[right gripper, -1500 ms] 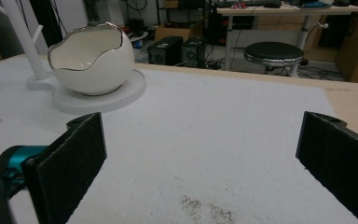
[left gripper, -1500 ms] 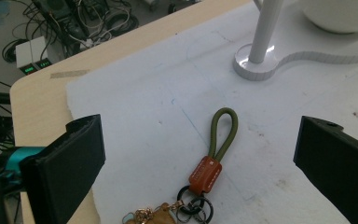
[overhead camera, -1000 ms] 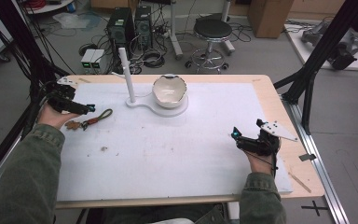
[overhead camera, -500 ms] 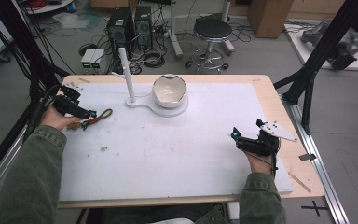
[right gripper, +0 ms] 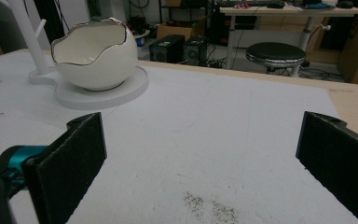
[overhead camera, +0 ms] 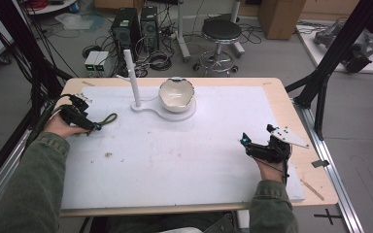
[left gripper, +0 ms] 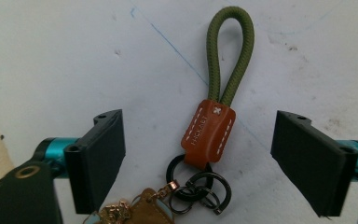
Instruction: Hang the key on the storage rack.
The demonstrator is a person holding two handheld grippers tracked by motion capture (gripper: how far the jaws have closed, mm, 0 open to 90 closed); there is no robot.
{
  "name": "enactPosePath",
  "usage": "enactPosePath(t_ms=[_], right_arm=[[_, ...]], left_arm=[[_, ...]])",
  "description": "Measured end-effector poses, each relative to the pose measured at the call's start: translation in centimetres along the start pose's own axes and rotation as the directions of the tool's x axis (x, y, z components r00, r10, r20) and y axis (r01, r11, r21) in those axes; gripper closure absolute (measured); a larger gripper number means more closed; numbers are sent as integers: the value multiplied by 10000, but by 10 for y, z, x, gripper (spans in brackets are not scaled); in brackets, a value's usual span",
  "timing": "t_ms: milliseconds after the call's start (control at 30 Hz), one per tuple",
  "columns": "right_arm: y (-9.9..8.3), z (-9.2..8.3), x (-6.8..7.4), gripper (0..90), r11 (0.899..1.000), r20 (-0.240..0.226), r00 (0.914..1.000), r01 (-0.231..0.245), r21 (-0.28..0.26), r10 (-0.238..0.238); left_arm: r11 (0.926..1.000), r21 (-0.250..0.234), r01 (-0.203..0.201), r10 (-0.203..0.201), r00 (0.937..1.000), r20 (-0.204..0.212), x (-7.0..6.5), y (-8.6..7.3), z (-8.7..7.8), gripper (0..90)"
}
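A black stool (overhead camera: 222, 32) and computer towers (overhead camera: 132, 25) stand beyond the table.

Beyond the wooden table (overhead camera: 277, 92) we note a grey floor (overhead camera: 272, 58), a round black stool (overhead camera: 222, 31), two computer towers (overhead camera: 136, 24) (cables strewn around them), and black frame struts (overhead camera: 328, 68) at right.

Keychain (left gripper: 210, 133) flat on the white table (overhead camera: 184, 155), left side.
I see an olive cord loop (left gripper: 230, 51) pointing away from me, tan stitched leather tab mid, dark metal rings (left gripper: 198, 186) nearest. It's lying between my left gripper's (left gripper: 198, 154) spread jaws, untouched.
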State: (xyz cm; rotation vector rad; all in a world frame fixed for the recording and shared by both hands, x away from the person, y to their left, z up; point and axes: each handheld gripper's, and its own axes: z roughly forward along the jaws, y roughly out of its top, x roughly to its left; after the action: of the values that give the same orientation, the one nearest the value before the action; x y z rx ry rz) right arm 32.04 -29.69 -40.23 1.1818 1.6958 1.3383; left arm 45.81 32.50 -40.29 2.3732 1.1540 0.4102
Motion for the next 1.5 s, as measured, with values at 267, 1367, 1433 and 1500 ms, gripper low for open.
enactPosePath(t_ms=[267, 1367, 1433, 1500], right_arm=[[0, 0, -1, 6, 10000, 41, 10000, 87, -32, -87], [0, -4, -1, 6, 10000, 83, 10000, -10, -60, 10], [0, -3, -1, 6, 9999, 59, 9999, -111, -11, 111], [1, -3, 0, 6, 10000, 78, 9999, -87, -7, 87]], left_arm=[[9996, 223, -146, 141, 9996, 244, -2, -2, 9, 322], [9961, -862, 172, -141, 9992, 372, 2, 2, -31, 745], [9940, -1050, 295, -254, 9989, 404, 3, 3, -37, 746], [9926, -1145, 411, -353, 9980, 522, 3, 5, -42, 746]])
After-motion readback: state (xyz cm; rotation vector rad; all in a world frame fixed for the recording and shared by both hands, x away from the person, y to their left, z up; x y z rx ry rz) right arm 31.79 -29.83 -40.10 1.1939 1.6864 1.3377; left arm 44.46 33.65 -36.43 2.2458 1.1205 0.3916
